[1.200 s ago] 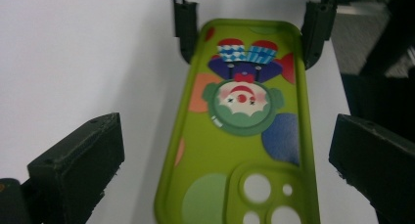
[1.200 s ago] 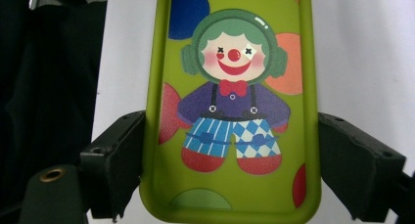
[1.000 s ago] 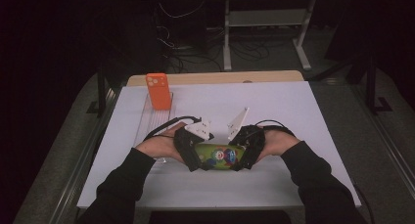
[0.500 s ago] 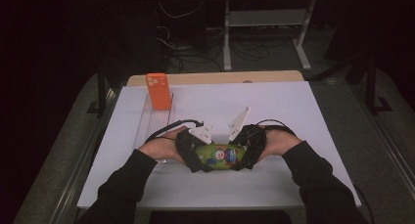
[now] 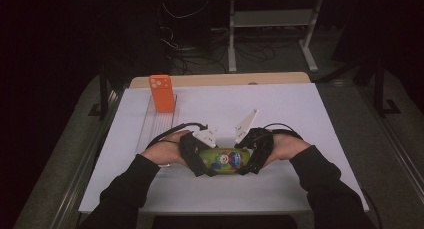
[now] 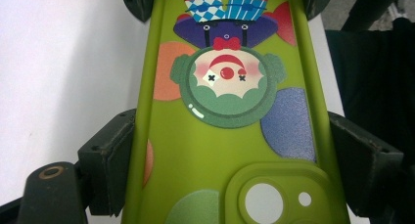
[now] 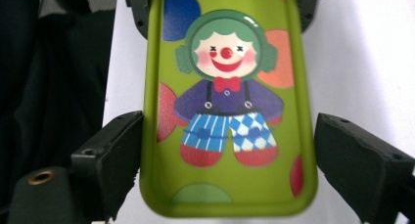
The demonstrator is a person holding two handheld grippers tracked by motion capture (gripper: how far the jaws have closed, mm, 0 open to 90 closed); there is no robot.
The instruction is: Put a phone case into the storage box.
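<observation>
Fingers of both grippers are flanking a green phone case (image 5: 223, 160), one gripper at each end, near the front edge of the white table (image 5: 280, 114). From the high view, the left gripper (image 5: 200, 161) and right gripper (image 5: 248, 159) are meeting over the case, while an orange phone (image 5: 161, 93) is standing well apart in a clear rack (image 5: 156, 124).

Looking along the left gripper (image 6: 225, 160), its jaws have just been closing and are hugging the case's long edges; whether the pads are truly pressing is hard to judge, though they seem to be touching.

Along the right gripper (image 7: 225, 165), the jaws have just been opening, one pad touching at most, the other showing a clear gap: released. The case (image 7: 227, 101) is showing a clown in blue trousers among coloured dots.

Keeping the left grip square on both edges should be stopping the soft case from twisting.
</observation>
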